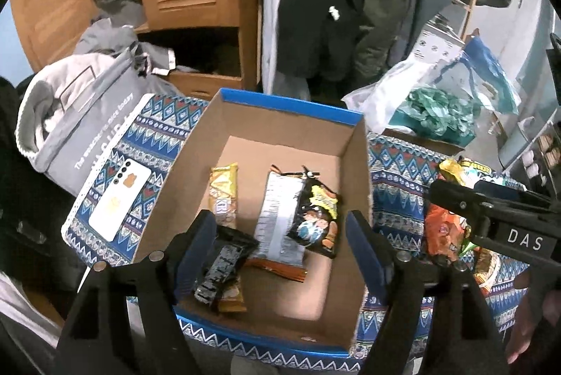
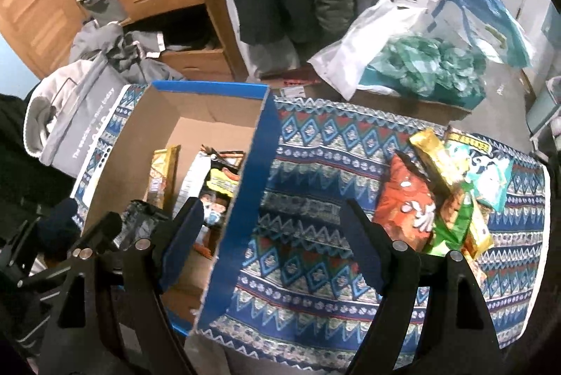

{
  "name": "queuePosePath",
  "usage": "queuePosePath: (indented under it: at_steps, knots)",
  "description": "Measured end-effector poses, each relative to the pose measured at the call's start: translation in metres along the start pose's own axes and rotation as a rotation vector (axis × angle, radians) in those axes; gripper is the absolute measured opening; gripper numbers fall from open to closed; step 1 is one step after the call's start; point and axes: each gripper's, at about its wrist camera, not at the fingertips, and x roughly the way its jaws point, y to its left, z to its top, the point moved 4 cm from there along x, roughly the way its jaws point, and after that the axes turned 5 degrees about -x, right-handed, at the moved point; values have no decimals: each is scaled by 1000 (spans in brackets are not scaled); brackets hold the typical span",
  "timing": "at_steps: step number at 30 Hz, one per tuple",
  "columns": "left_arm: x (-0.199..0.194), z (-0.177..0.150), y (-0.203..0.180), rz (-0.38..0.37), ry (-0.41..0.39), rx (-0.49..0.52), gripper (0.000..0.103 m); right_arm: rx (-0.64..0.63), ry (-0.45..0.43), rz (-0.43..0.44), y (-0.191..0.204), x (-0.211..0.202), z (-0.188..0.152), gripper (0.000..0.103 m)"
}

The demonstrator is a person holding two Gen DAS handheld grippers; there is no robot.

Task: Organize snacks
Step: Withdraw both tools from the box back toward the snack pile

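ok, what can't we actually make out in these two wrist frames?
- Left wrist: the black wrapper is blurred, its label unreadable.
- Left wrist: the snack pile is half hidden by the right gripper's body.
- Right wrist: the box wall hides most snacks inside.
- Right wrist: the left gripper is cut off.

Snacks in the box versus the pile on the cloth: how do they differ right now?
The snacks in the cardboard box lie mostly flat and spread out, such as the gold bar and the silver packet; the pile beside it is heaped, with the orange bag, green bag and others overlapping. The boxed ones are walled in; the pile sits open on the patterned cloth. Both are sealed packets.
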Motion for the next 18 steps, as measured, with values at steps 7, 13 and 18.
queuePosePath:
  at_steps: [7,13,18]
  knots:
    - [-4,-2,-21,22,-6,45,78,24,-2,-18,-27,-10,-14,80]
    - [-3,-6,-39,2,9,88,78,56,-6,-41,-55,-18,-27,80]
    - [-3,-11,-59,-6,12,140,78,96,-10,-55,-80,-23,-36,80]
